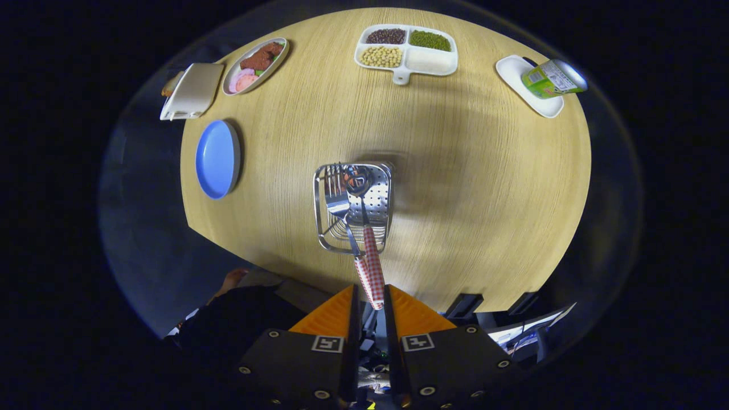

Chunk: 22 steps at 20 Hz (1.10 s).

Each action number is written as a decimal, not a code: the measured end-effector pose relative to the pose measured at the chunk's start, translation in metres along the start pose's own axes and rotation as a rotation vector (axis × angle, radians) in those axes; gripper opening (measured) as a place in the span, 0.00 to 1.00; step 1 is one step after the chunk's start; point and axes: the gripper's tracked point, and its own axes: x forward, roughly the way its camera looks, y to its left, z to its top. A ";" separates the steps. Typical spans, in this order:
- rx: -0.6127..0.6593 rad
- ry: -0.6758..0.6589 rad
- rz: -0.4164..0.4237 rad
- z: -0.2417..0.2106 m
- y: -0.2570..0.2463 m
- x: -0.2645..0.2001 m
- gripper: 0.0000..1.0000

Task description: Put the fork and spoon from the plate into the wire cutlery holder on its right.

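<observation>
My jaws pinch the checkered handles | fork and spoon heads inside wire cutlery holder | on table

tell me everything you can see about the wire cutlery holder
The wire cutlery holder is a shiny metal basket, rectangular with rounded corners, a wire rim and ribs and a perforated sheet panel on one side. It stands on the wooden table, right of the blue plate and just beyond the fingers. A fork and a spoon sit head-down inside it, their red checked handles leaning out over its near rim into the gap between the fingers; whether the fingers press them is unclear.
</observation>
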 end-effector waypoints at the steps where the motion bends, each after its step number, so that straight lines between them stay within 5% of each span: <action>1: 0.004 -0.044 0.002 0.005 0.001 -0.006 0.23; 7: 0.030 -0.408 0.072 0.039 0.038 -0.060 0.28; 16: 0.088 -0.989 0.038 0.070 0.060 -0.140 0.76; 22: 0.095 -1.327 -0.039 0.069 0.061 -0.205 0.80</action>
